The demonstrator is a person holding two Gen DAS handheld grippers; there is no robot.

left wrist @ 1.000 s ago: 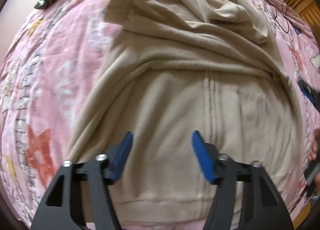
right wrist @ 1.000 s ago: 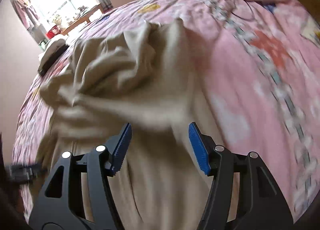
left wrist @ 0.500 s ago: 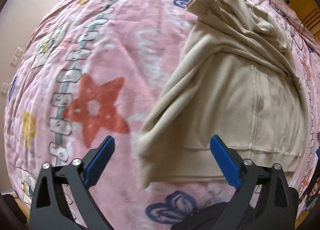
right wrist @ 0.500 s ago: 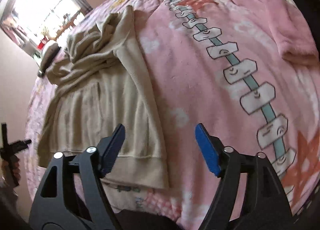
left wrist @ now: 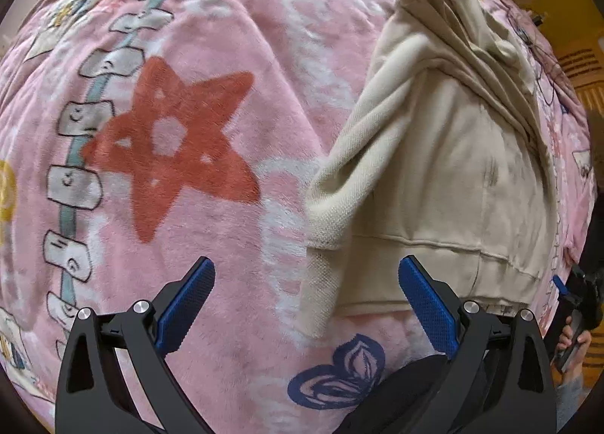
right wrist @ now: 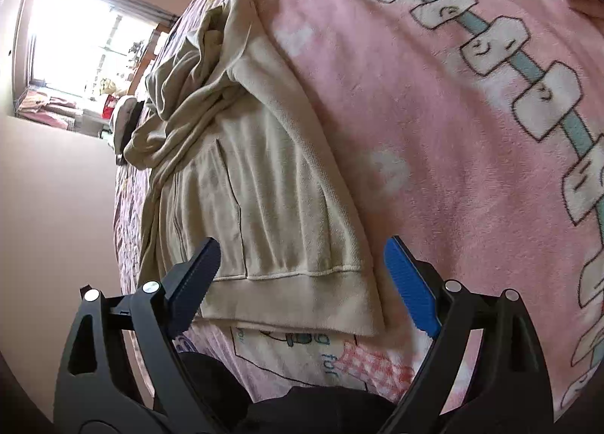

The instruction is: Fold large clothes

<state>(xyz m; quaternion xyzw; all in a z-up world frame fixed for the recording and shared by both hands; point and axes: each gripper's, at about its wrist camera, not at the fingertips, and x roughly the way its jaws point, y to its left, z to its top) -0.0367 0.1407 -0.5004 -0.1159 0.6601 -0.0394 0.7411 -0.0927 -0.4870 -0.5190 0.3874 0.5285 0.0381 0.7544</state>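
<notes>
Beige sweatshirt (left wrist: 445, 169) lying on the pink blanket (left wrist: 226, 37), its hem nearest the grippers. Left gripper (left wrist: 305, 305) — jaws spread wide, having just opened, nothing clamped — hovers above the sweatshirt's hem corner. Right gripper (right wrist: 298, 279) — jaws likewise just opened, empty — straddles the opposite hem corner (right wrist: 355, 305).

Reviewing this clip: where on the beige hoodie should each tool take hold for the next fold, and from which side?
Probably the ribbed hem corners of the beige hoodie: they lie flat and free at the near edge. The open right tool already frames one corner from above; the open left tool frames the other.
</notes>
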